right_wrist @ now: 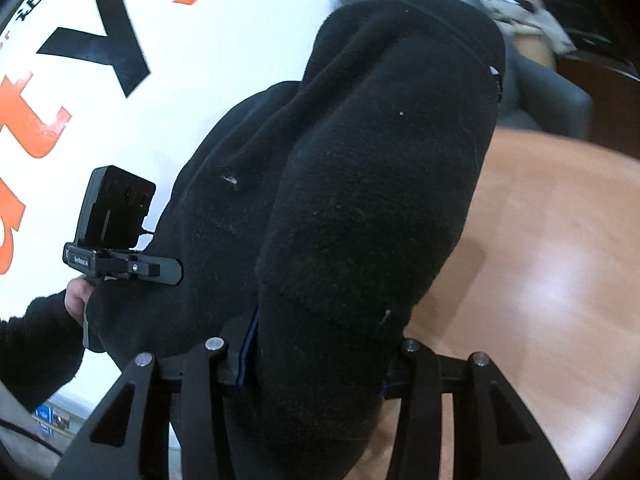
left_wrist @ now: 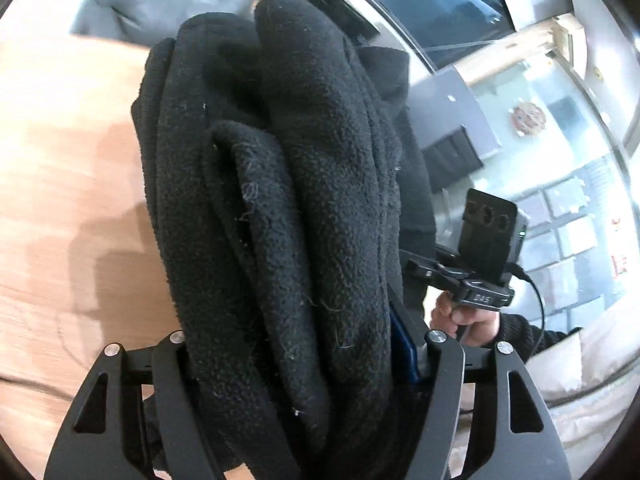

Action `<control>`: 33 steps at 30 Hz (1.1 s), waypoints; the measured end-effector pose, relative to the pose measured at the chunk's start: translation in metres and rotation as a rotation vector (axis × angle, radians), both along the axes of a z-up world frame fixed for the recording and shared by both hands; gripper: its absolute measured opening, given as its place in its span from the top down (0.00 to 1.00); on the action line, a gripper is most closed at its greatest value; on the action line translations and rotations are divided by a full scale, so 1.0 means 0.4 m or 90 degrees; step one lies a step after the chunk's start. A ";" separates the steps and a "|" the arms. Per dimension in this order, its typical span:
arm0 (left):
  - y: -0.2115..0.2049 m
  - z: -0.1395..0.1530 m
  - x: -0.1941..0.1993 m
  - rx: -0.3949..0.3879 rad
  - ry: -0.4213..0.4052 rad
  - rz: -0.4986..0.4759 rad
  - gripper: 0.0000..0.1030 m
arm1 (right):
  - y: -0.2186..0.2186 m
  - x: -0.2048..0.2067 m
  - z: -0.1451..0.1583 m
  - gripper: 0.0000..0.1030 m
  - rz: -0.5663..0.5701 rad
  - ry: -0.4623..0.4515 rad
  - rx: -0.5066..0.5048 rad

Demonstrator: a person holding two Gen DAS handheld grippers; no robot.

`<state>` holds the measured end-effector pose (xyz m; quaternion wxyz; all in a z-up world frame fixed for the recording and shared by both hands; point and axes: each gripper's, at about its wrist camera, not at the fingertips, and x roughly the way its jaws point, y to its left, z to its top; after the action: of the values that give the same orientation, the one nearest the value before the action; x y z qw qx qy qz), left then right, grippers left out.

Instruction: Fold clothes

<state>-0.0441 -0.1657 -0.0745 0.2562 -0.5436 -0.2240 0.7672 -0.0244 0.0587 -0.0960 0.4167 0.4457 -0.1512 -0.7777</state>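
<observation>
Left wrist view: left gripper [left_wrist: 304, 360] was clamped on a thick bundle of black fleece garment [left_wrist: 280, 184], folds bunched between both jaws and rising up the middle of the frame, lint and stray hairs on the nap. A blue pad edge showed beside the right-hand jaw. Wooden table [left_wrist: 60, 184] lay on the left side, blurred. Beyond the fleece, the right gripper [left_wrist: 472, 280] appeared side-on, a hand [left_wrist: 464, 320] in a dark sleeve on its grip, a cable trailing off; white lettering on its body too small to read. Grey wall tiles behind. Right wrist view: right gripper [right_wrist: 316, 364] was likewise shut on the same black fleece garment [right_wrist: 360, 200], which filled the centre and hid the fingertips. Wooden table [right_wrist: 540, 260] on the right. The left gripper [right_wrist: 120, 256] showed at left, held by a hand [right_wrist: 78, 296]; its side label was illegible. White wall sign [right_wrist: 180, 60] carried a large black "Y", orange strokes and small Chinese characters, unreadable.
</observation>
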 end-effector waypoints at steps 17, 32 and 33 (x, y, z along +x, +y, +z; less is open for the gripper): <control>-0.636 -0.337 -0.312 -0.106 -0.019 0.034 0.32 | -0.662 -0.403 -0.315 0.54 -0.037 -0.048 0.108; -0.594 -0.192 -0.187 -0.237 0.051 0.155 0.12 | -0.577 -0.393 -0.221 0.39 0.004 -0.037 0.163; -0.586 -0.145 -0.139 -0.255 0.062 0.182 0.12 | -0.566 -0.386 -0.201 0.38 0.010 -0.025 0.168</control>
<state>-0.0998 -0.4000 -0.1324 0.0428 -0.5091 -0.1292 0.8499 -0.1788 -0.1675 -0.1762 0.3577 0.5132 -0.0521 -0.7784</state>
